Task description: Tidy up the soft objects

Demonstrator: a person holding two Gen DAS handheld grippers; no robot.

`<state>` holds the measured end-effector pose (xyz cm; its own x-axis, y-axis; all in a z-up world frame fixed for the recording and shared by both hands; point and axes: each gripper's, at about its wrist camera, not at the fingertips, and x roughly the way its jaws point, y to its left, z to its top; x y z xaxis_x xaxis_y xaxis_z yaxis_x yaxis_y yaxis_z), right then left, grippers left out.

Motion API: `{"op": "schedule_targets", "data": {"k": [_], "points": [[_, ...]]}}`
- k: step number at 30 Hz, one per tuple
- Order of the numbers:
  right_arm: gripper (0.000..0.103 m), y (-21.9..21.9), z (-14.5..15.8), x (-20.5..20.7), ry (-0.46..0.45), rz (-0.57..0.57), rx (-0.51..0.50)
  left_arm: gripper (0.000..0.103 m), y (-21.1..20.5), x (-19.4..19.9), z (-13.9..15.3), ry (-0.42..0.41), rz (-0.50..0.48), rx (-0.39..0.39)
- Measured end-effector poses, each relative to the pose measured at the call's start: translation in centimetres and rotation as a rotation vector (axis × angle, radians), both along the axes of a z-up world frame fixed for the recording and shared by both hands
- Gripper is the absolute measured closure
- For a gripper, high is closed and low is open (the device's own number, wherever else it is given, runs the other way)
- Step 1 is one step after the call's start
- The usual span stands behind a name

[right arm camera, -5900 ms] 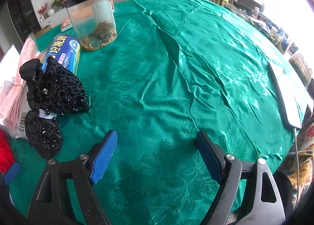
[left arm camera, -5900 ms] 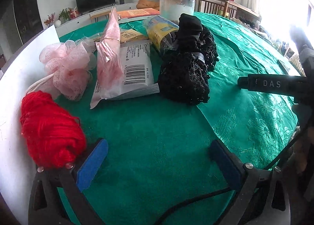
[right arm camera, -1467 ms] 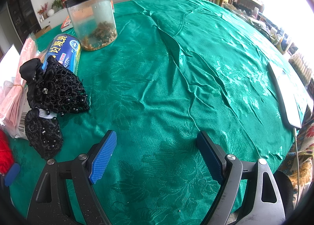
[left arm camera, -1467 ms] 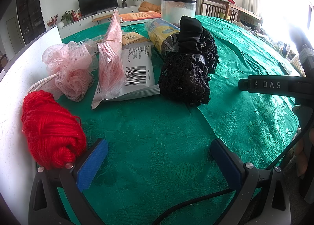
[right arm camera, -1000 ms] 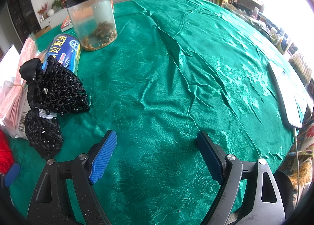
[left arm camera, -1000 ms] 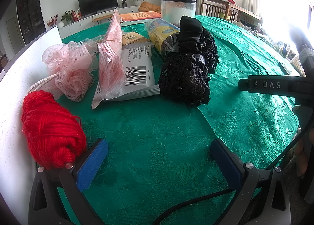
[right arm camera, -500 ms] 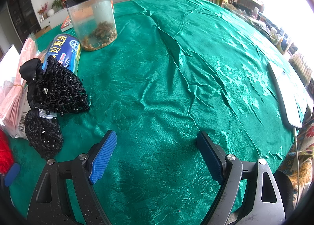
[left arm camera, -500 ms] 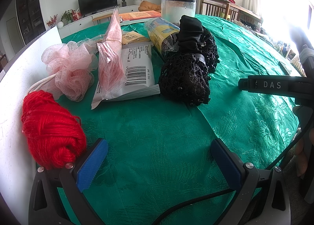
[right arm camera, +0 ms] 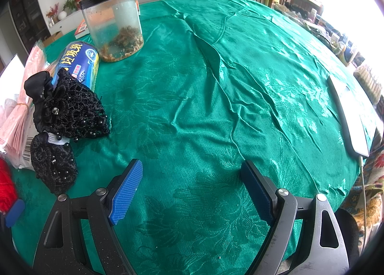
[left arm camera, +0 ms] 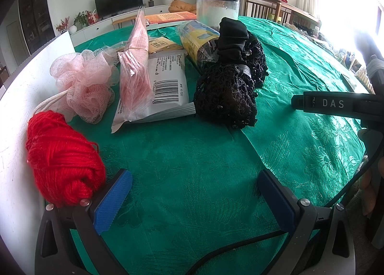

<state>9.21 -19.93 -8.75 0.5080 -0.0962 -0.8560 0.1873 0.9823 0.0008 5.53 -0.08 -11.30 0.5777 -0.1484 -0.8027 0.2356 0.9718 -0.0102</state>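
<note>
A red yarn ball [left arm camera: 63,157] lies just left of my left gripper [left arm camera: 194,179], which is open over bare green cloth. Behind it sit a pink mesh bath sponge [left arm camera: 84,83], a pink packet bundle [left arm camera: 135,68] on a white barcode pouch [left arm camera: 168,88], and a black beaded lace hair net [left arm camera: 230,88]. In the right wrist view the black hair net [right arm camera: 64,126] lies left of my right gripper [right arm camera: 192,184], also open and empty. A sliver of red yarn [right arm camera: 6,186] shows at the left edge.
A clear jar with a black lid [right arm camera: 112,25] and a blue-yellow bag roll [right arm camera: 79,61] stand behind the hair net. A white board [left arm camera: 14,112] borders the left. A flat white device with a cable [right arm camera: 348,116] lies at the table's right edge. The green tablecloth [right arm camera: 228,71] is wrinkled.
</note>
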Motion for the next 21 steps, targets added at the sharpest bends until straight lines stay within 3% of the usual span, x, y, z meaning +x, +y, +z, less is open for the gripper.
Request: {"op": "schedule_targets", "data": {"k": [16,21], "points": [[0.017,-0.05,-0.01,0.0,0.0,0.0,0.0,0.0,-0.02,0.07,-0.04,0.005,-0.002,0.002],[0.016,0.0,0.0,-0.02,0.0,0.001,0.004,0.0,-0.05,0.47,0.17,0.057,-0.031,0.013]]}}
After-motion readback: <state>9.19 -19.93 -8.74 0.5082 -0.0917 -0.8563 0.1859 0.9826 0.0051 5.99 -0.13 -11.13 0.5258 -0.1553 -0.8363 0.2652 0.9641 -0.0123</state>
